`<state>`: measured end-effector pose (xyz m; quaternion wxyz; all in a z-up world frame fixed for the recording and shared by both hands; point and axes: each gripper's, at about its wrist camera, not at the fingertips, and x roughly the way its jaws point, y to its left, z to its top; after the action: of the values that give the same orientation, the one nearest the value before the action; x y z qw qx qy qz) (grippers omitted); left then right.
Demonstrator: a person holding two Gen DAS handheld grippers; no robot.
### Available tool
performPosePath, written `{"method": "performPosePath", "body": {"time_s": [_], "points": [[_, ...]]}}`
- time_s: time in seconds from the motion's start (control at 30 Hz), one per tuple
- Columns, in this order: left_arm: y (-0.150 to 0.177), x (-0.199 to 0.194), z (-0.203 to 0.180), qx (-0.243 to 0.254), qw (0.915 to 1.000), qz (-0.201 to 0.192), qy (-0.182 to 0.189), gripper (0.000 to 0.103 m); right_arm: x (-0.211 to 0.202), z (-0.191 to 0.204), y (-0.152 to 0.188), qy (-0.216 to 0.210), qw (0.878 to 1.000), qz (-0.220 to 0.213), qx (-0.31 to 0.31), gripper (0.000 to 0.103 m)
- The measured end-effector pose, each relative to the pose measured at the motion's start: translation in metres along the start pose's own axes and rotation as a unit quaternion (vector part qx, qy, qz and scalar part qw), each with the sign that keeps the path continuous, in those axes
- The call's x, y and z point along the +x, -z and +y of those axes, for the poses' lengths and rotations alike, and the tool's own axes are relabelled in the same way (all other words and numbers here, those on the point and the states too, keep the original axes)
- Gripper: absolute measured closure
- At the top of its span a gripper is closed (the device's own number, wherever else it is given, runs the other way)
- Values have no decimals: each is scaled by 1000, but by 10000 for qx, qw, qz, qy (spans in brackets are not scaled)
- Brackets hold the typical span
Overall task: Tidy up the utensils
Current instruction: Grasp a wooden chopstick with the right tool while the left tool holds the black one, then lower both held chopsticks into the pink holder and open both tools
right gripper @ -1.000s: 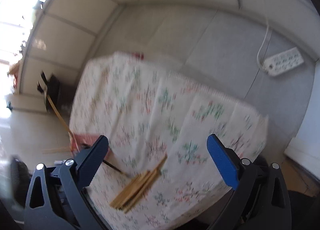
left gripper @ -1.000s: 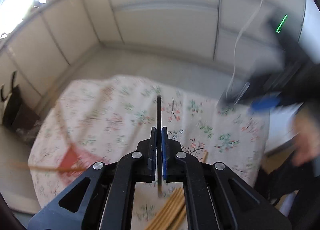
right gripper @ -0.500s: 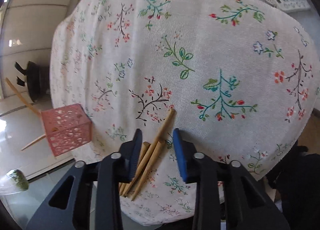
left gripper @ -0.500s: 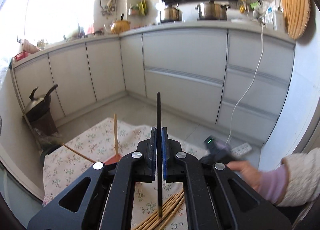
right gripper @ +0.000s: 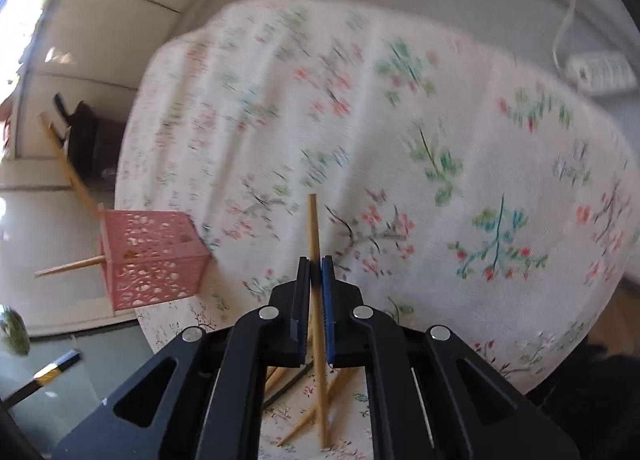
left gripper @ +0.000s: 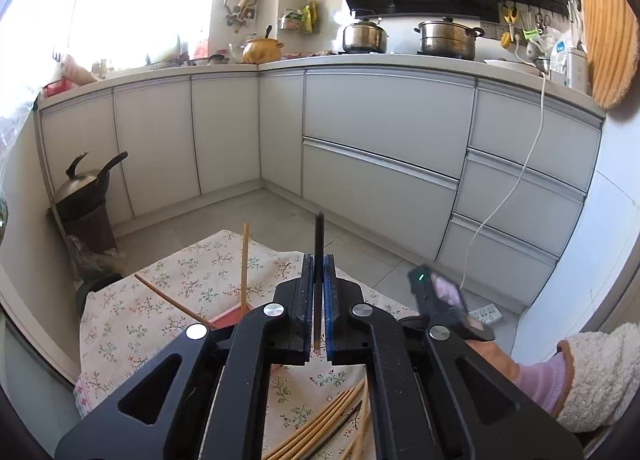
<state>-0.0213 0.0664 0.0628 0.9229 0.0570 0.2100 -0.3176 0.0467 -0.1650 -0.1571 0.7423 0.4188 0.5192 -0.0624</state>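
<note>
While both tools are clamped, each on one stick, the layout reads near to far as follows.

Left gripper [left gripper: 318,300]: jaws closed on a black chopstick [left gripper: 319,244] that stands upright between the pads, its tip well above them and its lower end just below.

Below the left gripper: loose wooden chopsticks [left gripper: 320,424] fan across the floral tablecloth [left gripper: 132,324] close under the tool body, with one dark stick among them.

Ahead-left of the left gripper: the rim of the pink holder [left gripper: 230,318] shows just past the left finger, with two wooden sticks [left gripper: 244,264] rising out of it, one near upright and one leaning left.

Right of the left gripper: the person's right hand [left gripper: 492,356] carries the other tool, near but apart.

Beyond the left gripper: the cloth's far edge, then open grey floor up to the white cabinets [left gripper: 384,148]; a white cable [left gripper: 516,188] hangs down to a power strip [left gripper: 486,314] on the floor.

Right gripper [right gripper: 316,300]: jaws closed on a wooden chopstick [right gripper: 314,228], which runs forward past the pads and back under the body, lifted off the cloth.

Under the right gripper: the remaining sticks [right gripper: 304,420] lie crossed on the cloth.

Left of the right gripper: the pink holder [right gripper: 152,256] stands at the cloth's left edge, well apart.

Ahead of the right gripper: a wide bare stretch of cloth, blurred, up to its far edge.
</note>
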Motion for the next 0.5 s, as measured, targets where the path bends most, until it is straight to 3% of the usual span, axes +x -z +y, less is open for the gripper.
{"method": "performPosePath", "body": {"time_s": [0.2,0.5], "points": [[-3,-3,5,-170,9998,-18,-125,99,-54,32,3,-387,9933,-698,-832,97],[-10,-16,11,-427,9985,-147,-316,99,-136,59,21,-731,9698,-1508,-1770,97]]}}
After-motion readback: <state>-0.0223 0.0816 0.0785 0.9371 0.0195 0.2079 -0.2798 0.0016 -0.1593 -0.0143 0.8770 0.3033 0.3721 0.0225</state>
